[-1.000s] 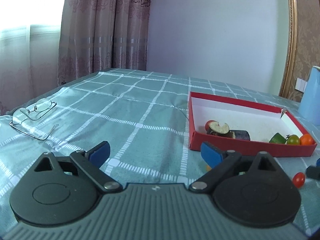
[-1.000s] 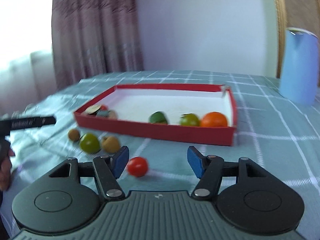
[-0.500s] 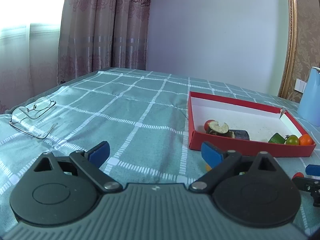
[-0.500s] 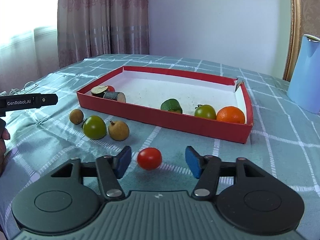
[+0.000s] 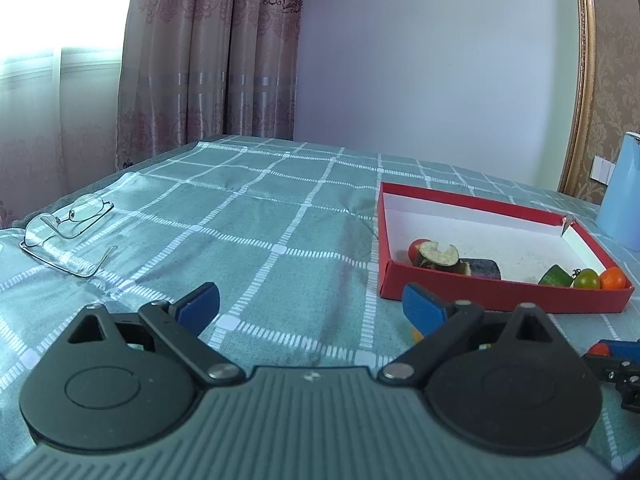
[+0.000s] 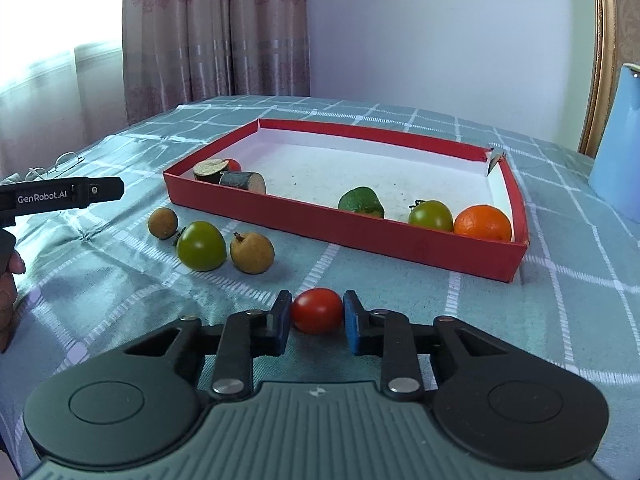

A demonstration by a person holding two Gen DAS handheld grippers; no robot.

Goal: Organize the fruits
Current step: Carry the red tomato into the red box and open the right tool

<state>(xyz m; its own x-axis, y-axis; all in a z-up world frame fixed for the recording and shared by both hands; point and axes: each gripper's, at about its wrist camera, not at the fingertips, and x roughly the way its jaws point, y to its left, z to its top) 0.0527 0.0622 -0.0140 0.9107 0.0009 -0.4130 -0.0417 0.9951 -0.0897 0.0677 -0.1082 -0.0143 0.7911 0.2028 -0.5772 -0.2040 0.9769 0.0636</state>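
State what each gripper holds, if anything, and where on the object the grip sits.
The right gripper has just closed on the red tomato, pads on its two opposite sides. The left gripper is open and holds nothing.

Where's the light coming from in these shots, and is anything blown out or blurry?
Left wrist view: the window at upper left is blown out white, the glasses sharp. Right wrist view: same overexposed window, the red tomato sharp; fisheye bends the tray.

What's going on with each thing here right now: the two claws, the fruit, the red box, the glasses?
Right gripper: shut on the red tomato, which rests on the cloth.
Left gripper: open, empty.
Red box: open-topped, partly filled.
Orange: in the box.
Green tomato: outside, on the cloth.
Glasses: unfolded.
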